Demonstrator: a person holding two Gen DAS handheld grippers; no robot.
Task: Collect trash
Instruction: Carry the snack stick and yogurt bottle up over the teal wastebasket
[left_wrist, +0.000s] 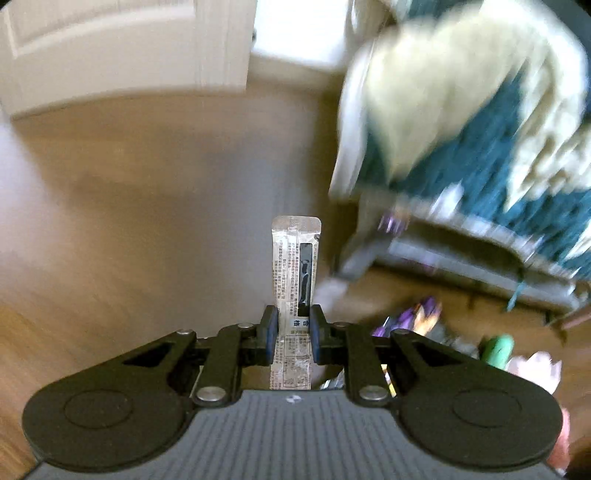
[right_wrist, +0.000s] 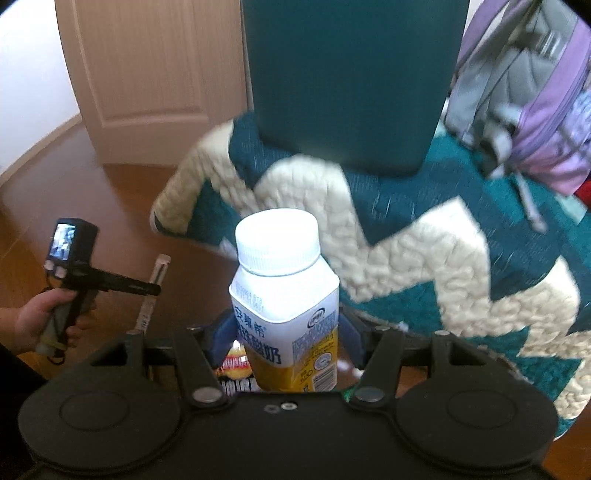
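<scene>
My left gripper (left_wrist: 293, 325) is shut on a long silver foil sachet (left_wrist: 295, 266) that stands upright between its blue pads, above the wooden floor. In the right wrist view the same left gripper (right_wrist: 155, 288) shows at the left, held by a hand (right_wrist: 33, 317), with the sachet (right_wrist: 151, 291) sticking through its fingers. My right gripper (right_wrist: 284, 332) is shut on a white and yellow yogurt bottle (right_wrist: 284, 306) with a white cap, held upright.
A teal and cream zigzag blanket (right_wrist: 406, 251) drapes over a low seat (left_wrist: 461, 254). A teal cushion (right_wrist: 351, 81) and a grey-purple backpack (right_wrist: 528, 99) sit behind it. Purple wrappers (left_wrist: 417, 314) and a green item (left_wrist: 498, 349) lie on the floor. A door (left_wrist: 122, 48) stands beyond.
</scene>
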